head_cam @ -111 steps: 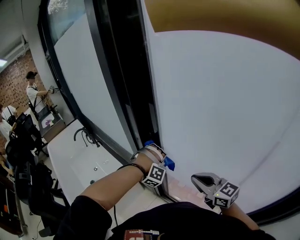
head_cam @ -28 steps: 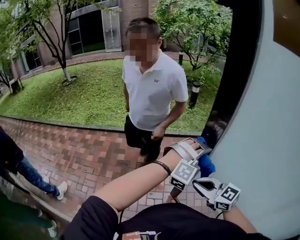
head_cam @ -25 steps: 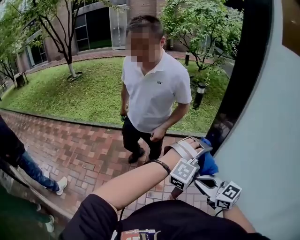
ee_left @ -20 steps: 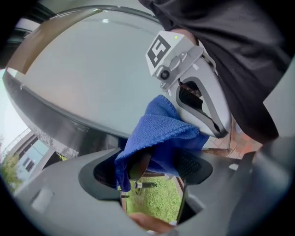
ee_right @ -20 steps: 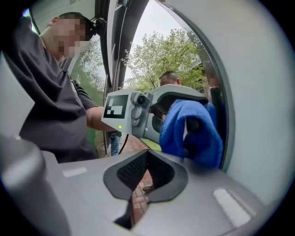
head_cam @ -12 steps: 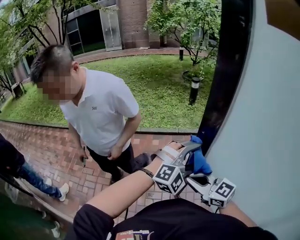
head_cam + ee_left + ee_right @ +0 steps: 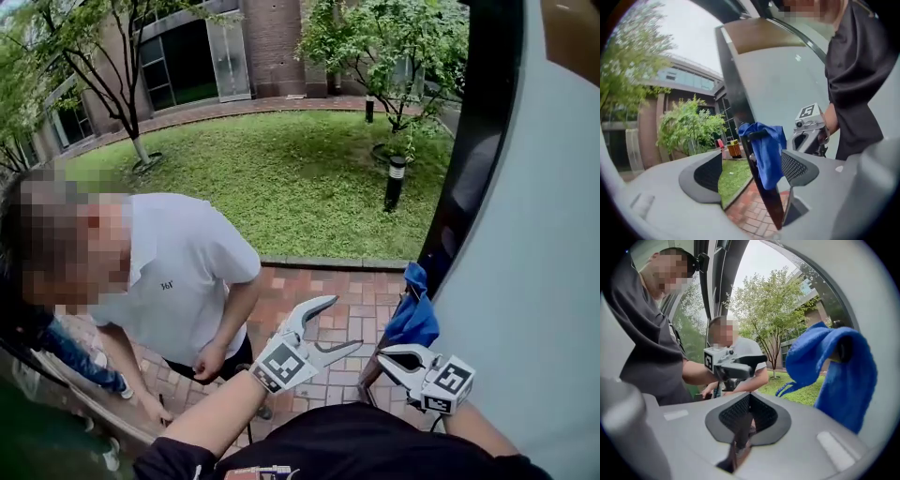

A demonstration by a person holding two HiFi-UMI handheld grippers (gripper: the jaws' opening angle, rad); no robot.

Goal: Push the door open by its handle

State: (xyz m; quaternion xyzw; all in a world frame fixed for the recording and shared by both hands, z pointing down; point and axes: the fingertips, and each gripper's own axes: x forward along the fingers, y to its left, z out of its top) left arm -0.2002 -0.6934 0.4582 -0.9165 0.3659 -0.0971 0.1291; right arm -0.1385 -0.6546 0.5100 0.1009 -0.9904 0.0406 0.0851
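A passer-by [image 7: 178,272] close at nine o'clock could be clipped, or the door [image 7: 534,281] could swing back shut, since neither gripper is holding it. The left gripper [image 7: 345,322], at six o'clock on an outstretched forearm [image 7: 220,417], has its jaws opening wide and empty, just short of the cloth-wrapped handle [image 7: 412,314] at four o'clock on the door's edge. The right gripper [image 7: 386,359] sits tucked at five o'clock below that handle, jaws together on nothing.

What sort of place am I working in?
Probably a building's entrance onto an outdoor courtyard: the open door, brick paving just outside, and a lawn with trees before a brick building.
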